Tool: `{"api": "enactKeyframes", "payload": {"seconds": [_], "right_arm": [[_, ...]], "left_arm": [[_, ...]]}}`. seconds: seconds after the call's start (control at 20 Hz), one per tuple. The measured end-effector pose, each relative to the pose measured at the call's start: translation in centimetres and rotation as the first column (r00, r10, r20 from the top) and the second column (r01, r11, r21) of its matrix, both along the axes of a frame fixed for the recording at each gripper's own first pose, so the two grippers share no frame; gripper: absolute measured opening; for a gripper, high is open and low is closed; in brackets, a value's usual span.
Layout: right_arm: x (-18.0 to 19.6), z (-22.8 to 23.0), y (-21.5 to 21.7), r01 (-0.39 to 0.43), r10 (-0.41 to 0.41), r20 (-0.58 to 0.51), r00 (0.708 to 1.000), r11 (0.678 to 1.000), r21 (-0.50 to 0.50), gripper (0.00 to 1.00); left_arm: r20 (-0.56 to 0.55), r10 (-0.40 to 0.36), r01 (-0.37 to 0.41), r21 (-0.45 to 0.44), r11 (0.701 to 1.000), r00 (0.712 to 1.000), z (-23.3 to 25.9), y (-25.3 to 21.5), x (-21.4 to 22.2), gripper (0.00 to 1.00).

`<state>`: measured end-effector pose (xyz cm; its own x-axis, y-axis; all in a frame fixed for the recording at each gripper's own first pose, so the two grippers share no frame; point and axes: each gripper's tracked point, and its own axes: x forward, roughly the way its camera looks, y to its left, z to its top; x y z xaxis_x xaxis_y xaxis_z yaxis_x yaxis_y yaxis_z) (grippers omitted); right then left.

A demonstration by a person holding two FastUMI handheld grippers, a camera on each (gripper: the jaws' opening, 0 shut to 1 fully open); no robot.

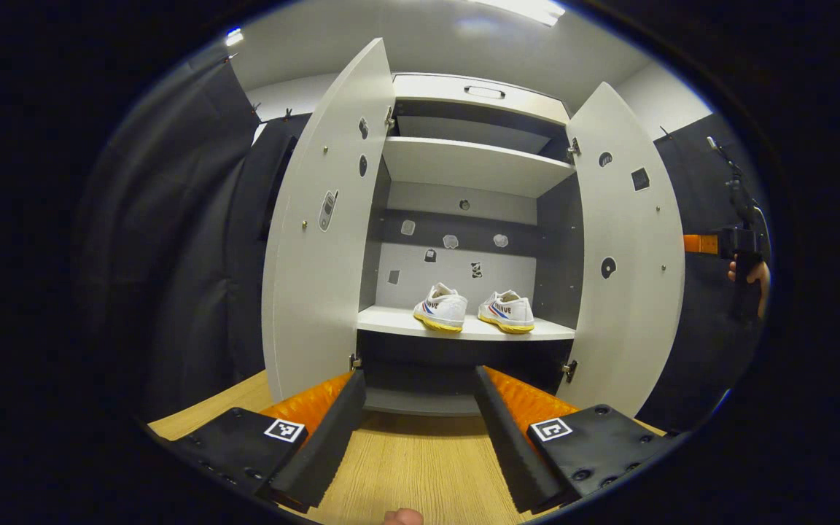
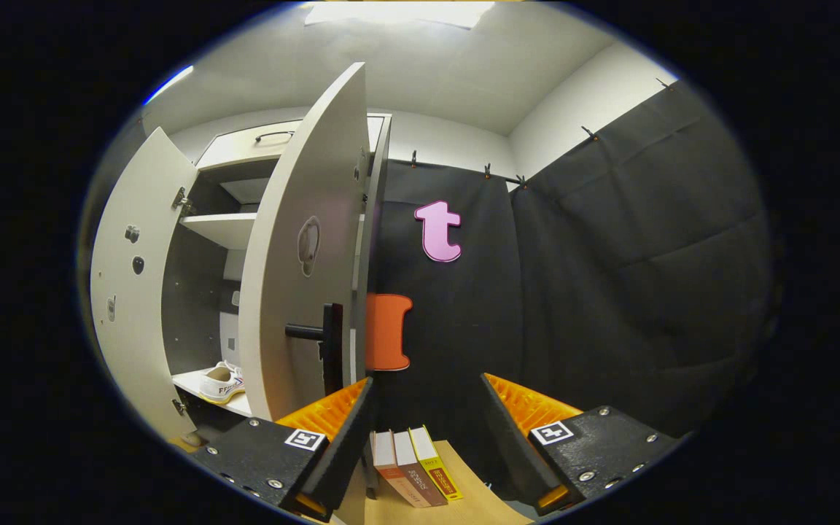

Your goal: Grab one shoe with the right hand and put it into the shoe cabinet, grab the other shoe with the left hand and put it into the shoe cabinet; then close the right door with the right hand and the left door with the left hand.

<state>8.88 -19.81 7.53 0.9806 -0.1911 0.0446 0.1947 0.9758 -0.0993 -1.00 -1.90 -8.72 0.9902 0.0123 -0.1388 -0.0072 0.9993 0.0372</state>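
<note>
Two white shoes with yellow soles, one on the left (image 1: pixel 440 308) and one on the right (image 1: pixel 507 311), stand side by side on the lower shelf (image 1: pixel 391 321) of the open shoe cabinet. The left door (image 1: pixel 318 226) and the right door (image 1: pixel 628 255) both stand wide open. My left gripper (image 1: pixel 420 430) is open and holds nothing, pulled back from the cabinet over the wooden table. My right gripper (image 2: pixel 424 437) is open too, just behind the outer face of the right door (image 2: pixel 303 248), near its black handle (image 2: pixel 325 346). One shoe (image 2: pixel 222 383) shows past that door.
The far hand with the other gripper (image 1: pixel 744 255) shows beyond the right door. Three books (image 2: pixel 413 467) lie on the wooden table (image 1: pixel 405 474) below my right gripper. Black cloth walls close in both sides. An upper shelf (image 1: pixel 471 164) is bare.
</note>
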Motion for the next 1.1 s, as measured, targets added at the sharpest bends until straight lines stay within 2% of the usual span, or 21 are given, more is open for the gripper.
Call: {"api": "enactKeyframes", "payload": {"seconds": [0.45,0.85,0.9,0.95,1.0,1.05,1.1], "right_arm": [[0.8,-0.4,5.7,-0.109,0.109,-0.005,0.994,0.994,0.013,0.87],[3.0,-1.4,11.7,-0.228,0.228,0.008,0.974,0.973,0.041,0.87],[3.4,-1.5,12.2,-0.237,0.237,0.003,0.972,0.970,0.054,0.88],[3.6,-1.7,12.9,-0.249,0.250,0.001,0.968,0.966,0.065,0.96],[3.8,-1.8,13.4,-0.261,0.262,-0.003,0.965,0.963,0.070,0.91],[4.0,-2.0,13.9,-0.268,0.269,-0.004,0.963,0.961,0.071,0.97],[4.2,-2.0,14.3,-0.280,0.281,-0.005,0.960,0.958,0.070,0.92]], "left_arm": [[0.006,-0.024,0.024,0.003,1.000,1.000,0.3,-0.5,0.2,0.96],[0.004,-0.020,0.020,0.018,1.000,1.000,0.6,0.0,0.1,0.97],[0.003,-0.020,0.020,0.017,1.000,1.000,0.6,-0.1,0.3,0.97],[0.003,-0.018,0.018,0.016,1.000,1.000,0.7,-0.1,0.4,0.97],[0.004,-0.016,0.016,0.015,1.000,1.000,0.7,-0.1,0.2,0.96],[0.005,-0.014,0.014,0.014,1.000,1.000,0.7,-0.1,0.1,0.96],[0.004,-0.011,0.011,0.013,1.000,1.000,0.6,0.1,0.2,0.97]]}}
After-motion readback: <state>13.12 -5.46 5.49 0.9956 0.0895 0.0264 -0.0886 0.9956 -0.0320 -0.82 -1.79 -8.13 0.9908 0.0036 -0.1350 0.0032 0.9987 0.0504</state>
